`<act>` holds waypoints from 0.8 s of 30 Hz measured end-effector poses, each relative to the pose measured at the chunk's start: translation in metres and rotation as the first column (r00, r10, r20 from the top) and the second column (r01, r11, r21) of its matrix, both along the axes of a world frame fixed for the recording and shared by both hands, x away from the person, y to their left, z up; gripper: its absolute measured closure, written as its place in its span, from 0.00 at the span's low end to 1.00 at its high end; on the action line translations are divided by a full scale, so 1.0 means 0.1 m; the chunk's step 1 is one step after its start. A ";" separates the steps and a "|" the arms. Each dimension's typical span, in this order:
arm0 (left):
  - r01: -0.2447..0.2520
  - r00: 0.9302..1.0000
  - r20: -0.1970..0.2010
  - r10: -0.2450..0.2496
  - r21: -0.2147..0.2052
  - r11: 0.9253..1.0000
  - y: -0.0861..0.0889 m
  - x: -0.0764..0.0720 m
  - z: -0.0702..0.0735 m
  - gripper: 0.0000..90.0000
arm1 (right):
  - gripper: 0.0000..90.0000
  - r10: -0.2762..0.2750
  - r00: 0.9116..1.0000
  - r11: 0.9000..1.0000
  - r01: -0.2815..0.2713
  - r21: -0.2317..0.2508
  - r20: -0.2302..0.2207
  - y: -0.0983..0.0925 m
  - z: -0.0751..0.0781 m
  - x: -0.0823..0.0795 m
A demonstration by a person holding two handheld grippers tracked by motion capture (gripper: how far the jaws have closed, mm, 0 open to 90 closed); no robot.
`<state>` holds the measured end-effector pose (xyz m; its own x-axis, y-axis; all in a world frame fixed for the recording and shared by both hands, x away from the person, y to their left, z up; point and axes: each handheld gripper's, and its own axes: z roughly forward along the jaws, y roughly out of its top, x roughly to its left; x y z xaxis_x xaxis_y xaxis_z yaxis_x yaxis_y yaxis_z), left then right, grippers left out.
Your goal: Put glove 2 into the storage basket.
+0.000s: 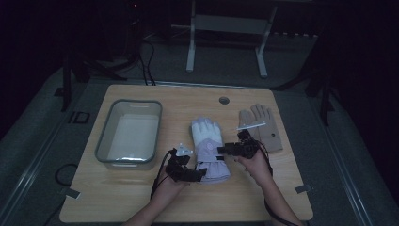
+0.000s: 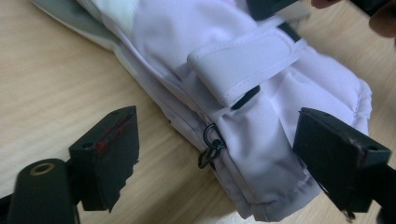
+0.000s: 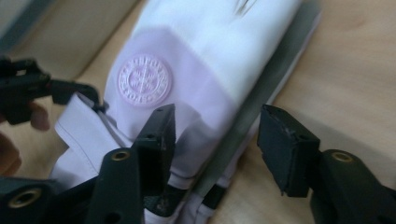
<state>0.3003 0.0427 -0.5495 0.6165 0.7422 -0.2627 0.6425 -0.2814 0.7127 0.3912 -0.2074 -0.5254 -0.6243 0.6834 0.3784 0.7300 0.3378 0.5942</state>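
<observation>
On the desk [image 1: 141,188], beside a clear bin [image 1: 129,134]: lilac ski glove [image 1: 209,150], cuff flanked by left hand-held gripper [image 2: 215,149] and right hand-held gripper [image 3: 215,144], jaws spread, gripping nothing.

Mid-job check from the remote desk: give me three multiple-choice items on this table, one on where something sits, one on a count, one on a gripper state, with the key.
1. Where is the clear bin relative to the lilac ski glove?
A. To its left in the high view
B. To its right
C. On top of it

2. How many gloves lie on the table?
A. One
B. Two
C. Four

3. How do the left gripper's jaws stand?
A. Clamped on the bin's rim
B. Shut with nothing between them
C. Apart, straddling the glove's cuff

Key: 1 A, the bin sits left of the glove in the high view. 2 B, the lilac ski glove plus a tan glove. 3 C, the left gripper view shows both jaws clear of the cuff fabric.
</observation>
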 end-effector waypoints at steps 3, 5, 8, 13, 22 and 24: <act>0.015 0.999 -0.042 -0.015 0.003 1.000 -0.02 0.00 -0.07 0.22 | 0.52 -0.013 1.000 0.998 0.011 -0.061 -0.024 0.06 -0.08 -0.01; 0.036 0.998 -0.058 -0.036 0.006 0.999 -0.03 0.00 -0.11 0.24 | 0.52 -0.022 0.997 0.997 0.017 -0.072 -0.069 0.08 -0.13 0.00; 0.060 0.995 -0.082 -0.060 -0.006 0.998 -0.03 0.01 -0.14 0.29 | 0.56 -0.021 0.991 0.999 0.016 -0.044 -0.131 0.07 -0.20 0.02; 0.100 0.988 -0.114 -0.104 -0.043 0.994 -0.02 0.03 -0.16 0.47 | 0.70 -0.005 0.986 1.000 0.005 0.001 -0.165 0.07 -0.22 0.02; 0.108 0.985 -0.128 -0.115 -0.061 0.992 0.00 0.00 -0.07 0.79 | 0.85 -0.013 0.991 0.999 0.018 0.038 -0.134 0.05 -0.17 -0.05; 0.115 0.985 -0.123 -0.120 -0.054 0.992 0.01 0.01 -0.03 0.81 | 0.86 -0.013 0.993 0.999 0.018 0.037 -0.114 0.05 -0.12 -0.08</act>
